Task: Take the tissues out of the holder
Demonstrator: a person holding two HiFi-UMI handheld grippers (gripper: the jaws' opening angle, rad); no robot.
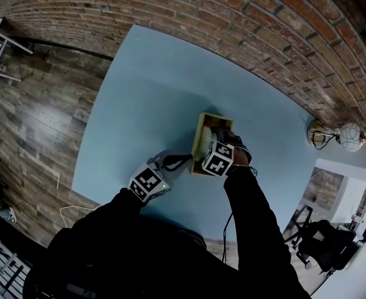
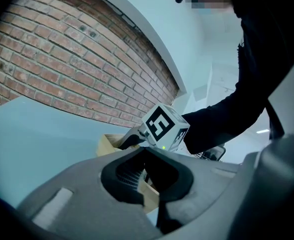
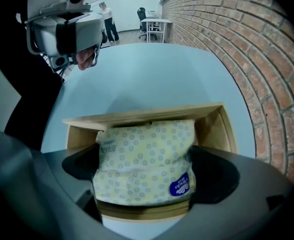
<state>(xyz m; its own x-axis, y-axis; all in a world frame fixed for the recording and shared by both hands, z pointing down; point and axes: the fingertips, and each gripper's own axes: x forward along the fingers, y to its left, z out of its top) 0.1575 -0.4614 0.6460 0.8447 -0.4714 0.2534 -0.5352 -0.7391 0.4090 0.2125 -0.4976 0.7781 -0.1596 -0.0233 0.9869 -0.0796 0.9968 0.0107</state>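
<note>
An open wooden holder (image 1: 215, 118) lies on the blue table (image 1: 152, 104). In it sits a tissue pack (image 3: 144, 159), pale yellow with small rings and a blue round label. My right gripper (image 3: 144, 170) reaches in from the holder's near end and is shut on the pack, one pad pressing each side. In the head view its marker cube (image 1: 219, 159) covers the near end, and only part of the pack (image 1: 206, 139) shows. My left gripper (image 2: 148, 178) is shut on the holder's (image 2: 107, 144) near left wall. From above, the left gripper (image 1: 184, 161) comes in from the left.
A brick wall (image 1: 245, 23) runs along the table's far and right sides, close behind the holder. The table's near edge (image 1: 170, 213) is just under my arms. Wooden floor (image 1: 40, 123) lies to the left. A desk and chairs (image 3: 154, 21) stand beyond the table's far end.
</note>
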